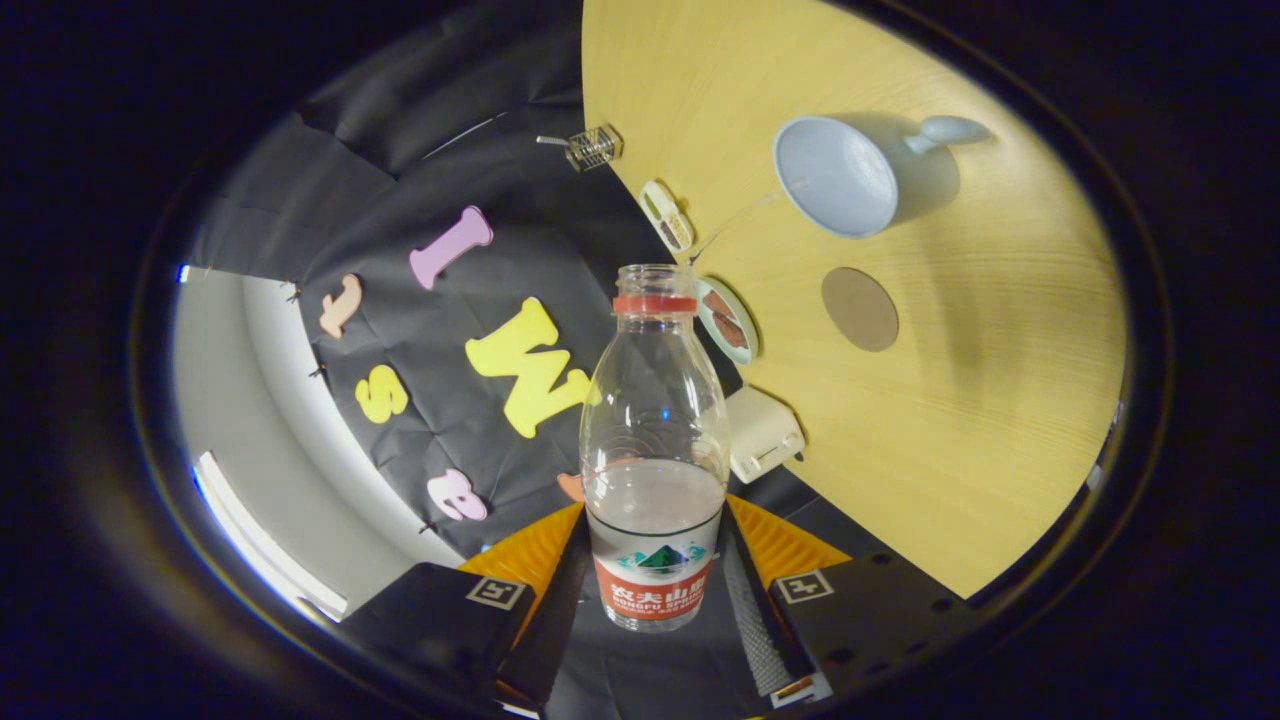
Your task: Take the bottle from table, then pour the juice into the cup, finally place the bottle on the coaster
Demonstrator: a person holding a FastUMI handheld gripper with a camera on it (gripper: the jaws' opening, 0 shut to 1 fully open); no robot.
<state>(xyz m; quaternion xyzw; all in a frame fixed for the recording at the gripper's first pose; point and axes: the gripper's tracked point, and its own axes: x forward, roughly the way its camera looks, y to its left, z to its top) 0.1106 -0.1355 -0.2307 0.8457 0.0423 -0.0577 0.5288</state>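
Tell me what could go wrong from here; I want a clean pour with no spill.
1. The bottle, held between the fingers of the gripper, has no cap on and is partly full. With the view rolled, liquid may spill before the neck is over the cup.
2. The grip sits low, at the label, so the bottle could pivot or slip during tilting.
3. The coaster lies close to the cup; setting down there risks bumping it.

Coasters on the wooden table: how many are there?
1. The round brown coaster lies flat on the table, just short of the blue cup and beside the mouth of the bottle the gripper holds.
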